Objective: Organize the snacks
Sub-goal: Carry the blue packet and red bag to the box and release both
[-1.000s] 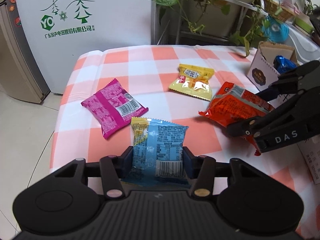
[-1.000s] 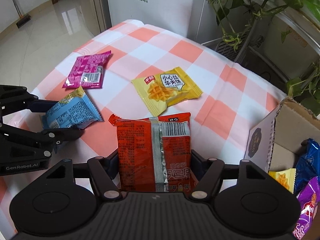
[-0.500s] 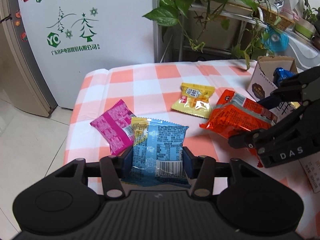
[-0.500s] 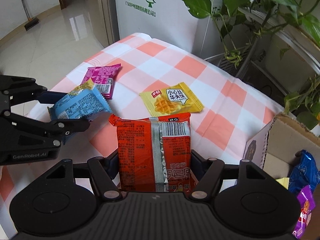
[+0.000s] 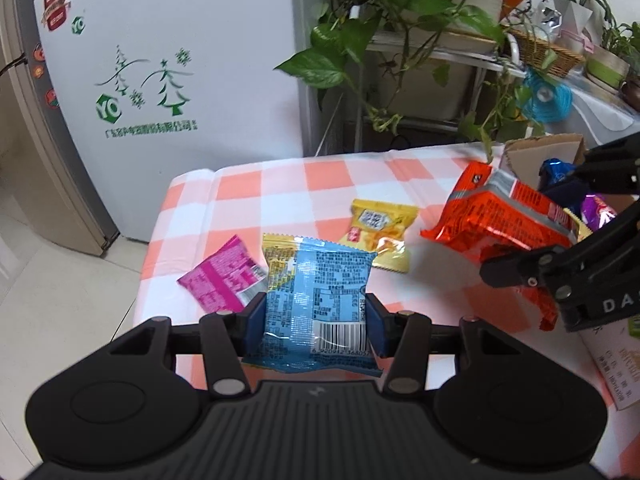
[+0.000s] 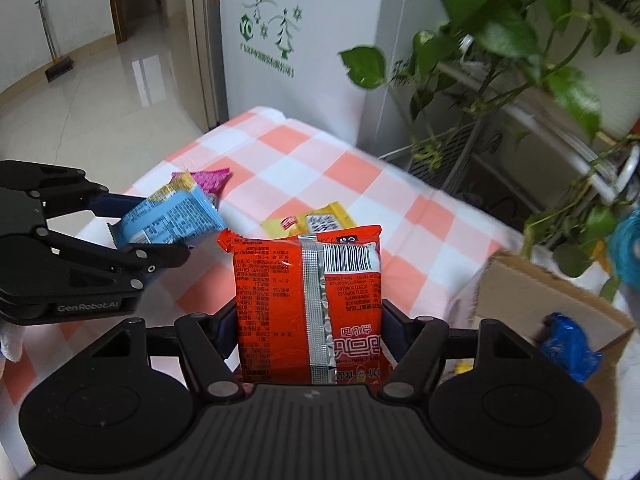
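The white fridge [image 5: 160,92] with green tree drawings fills the 11 o'clock part of the left wrist view, and leafy plants [image 5: 400,20] on a metal rack hang over the far edge at 1 o'clock. Below them lies the bench [image 5: 280,184], covered with an orange-and-white checked cloth.

A cardboard box [image 6: 532,300] stands at the bench's right side, at 3 o'clock in the right wrist view, with a blue wrapper [image 6: 568,344] inside it; the left wrist view also shows a purple wrapper [image 5: 600,212] there.

The right claw [image 6: 308,320] pinches a red packet [image 6: 308,304] from both sides, held upright above the cloth just beside the box. In the left wrist view this red packet [image 5: 500,224] hangs at 3 o'clock, clear of the bench.

The left claw [image 5: 316,320] is pressed onto a blue packet [image 5: 320,300] with a yellow top, gripping its lower half near the barcode; the packet is lifted off the cloth. From the right wrist view it sits at 9 o'clock, in the air.

A yellow packet [image 5: 380,236] lies flat on the cloth near the centre, at 12 o'clock from the left claw. A pink packet [image 5: 224,276] lies flat near the bench's left edge, at 10 o'clock, partly hidden behind the blue packet.
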`<act>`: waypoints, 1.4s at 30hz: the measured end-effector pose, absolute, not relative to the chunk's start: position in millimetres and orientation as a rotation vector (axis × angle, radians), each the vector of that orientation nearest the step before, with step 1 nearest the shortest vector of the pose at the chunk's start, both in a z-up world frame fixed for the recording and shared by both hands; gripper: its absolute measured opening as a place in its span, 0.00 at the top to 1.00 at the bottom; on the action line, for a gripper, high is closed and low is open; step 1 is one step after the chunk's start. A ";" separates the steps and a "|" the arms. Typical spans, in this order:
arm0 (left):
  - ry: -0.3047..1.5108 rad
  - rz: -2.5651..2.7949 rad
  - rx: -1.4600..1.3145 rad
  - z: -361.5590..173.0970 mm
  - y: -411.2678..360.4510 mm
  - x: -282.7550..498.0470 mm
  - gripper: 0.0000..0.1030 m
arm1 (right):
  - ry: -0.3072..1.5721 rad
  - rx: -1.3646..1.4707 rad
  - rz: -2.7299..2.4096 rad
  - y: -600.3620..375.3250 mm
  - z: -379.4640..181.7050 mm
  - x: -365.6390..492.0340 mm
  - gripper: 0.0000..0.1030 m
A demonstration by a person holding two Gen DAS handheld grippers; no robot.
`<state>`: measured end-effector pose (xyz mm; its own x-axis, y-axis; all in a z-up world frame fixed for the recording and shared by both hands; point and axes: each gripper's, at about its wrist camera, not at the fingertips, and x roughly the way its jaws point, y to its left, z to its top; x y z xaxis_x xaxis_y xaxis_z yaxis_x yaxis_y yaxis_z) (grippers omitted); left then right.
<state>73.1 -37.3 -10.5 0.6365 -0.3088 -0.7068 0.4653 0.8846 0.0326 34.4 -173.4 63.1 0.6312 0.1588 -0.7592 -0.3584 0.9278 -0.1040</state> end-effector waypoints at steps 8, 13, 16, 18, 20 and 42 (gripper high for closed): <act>0.733 -0.482 0.213 -0.3 -57.3 68.3 0.52 | 0.773 -0.225 0.208 -209.5 85.8 9.8 0.27; 0.717 -0.511 0.236 2.5 -70.7 60.8 0.52 | 0.749 -0.201 0.153 -230.9 94.9 -8.2 0.27; 0.715 -0.538 0.228 5.5 -77.3 57.2 0.52 | 0.751 -0.181 0.136 -241.1 97.5 -14.1 0.27; 0.709 -0.555 0.230 7.6 -82.4 54.1 0.52 | 0.755 -0.172 0.126 -247.5 97.5 -17.0 0.27; 0.701 -0.569 0.233 9.8 -87.2 51.0 0.52 | 0.756 -0.165 0.118 -253.9 98.3 -19.8 0.27; 0.661 -0.699 0.188 28.6 -174.4 21.9 0.52 | 0.784 -0.136 -0.025 -316.9 101.4 -49.3 0.27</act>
